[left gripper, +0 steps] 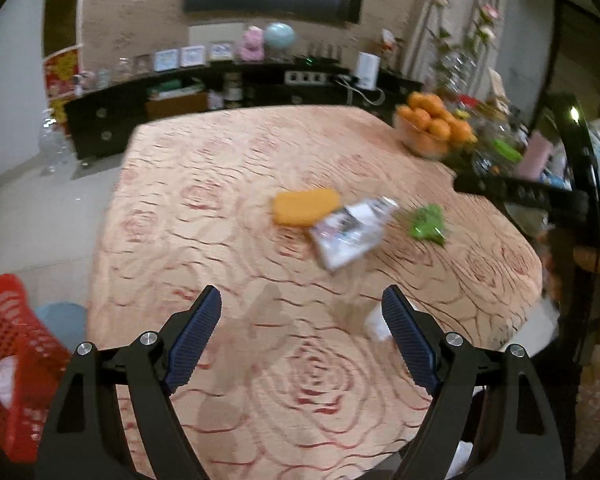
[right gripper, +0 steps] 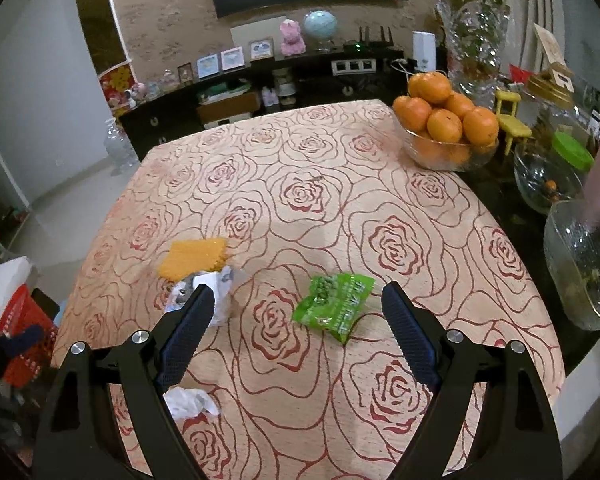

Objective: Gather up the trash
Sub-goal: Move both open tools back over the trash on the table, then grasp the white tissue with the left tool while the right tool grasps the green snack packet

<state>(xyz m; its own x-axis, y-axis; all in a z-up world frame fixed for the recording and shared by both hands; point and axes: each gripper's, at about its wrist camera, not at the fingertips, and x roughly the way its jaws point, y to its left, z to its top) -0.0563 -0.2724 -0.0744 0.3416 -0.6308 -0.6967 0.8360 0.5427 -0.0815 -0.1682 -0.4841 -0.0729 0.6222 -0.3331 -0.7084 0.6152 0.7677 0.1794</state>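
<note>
"Why were both grippers empty?"
"Left gripper (left gripper: 302, 320) and right gripper (right gripper: 298, 318) hung with fingers apart; I'd guess nothing was picked yet. The green wrapper (right gripper: 334, 302) lay on the tabletop (right gripper: 340, 208), ahead of the right one."

Nothing here can be read with any certainty. The green packet (right gripper: 333, 301) on the bench carries large white characters on its front, too small and creased to make out; the silver wrapper (right gripper: 204, 292) shows only blurred print.
</note>
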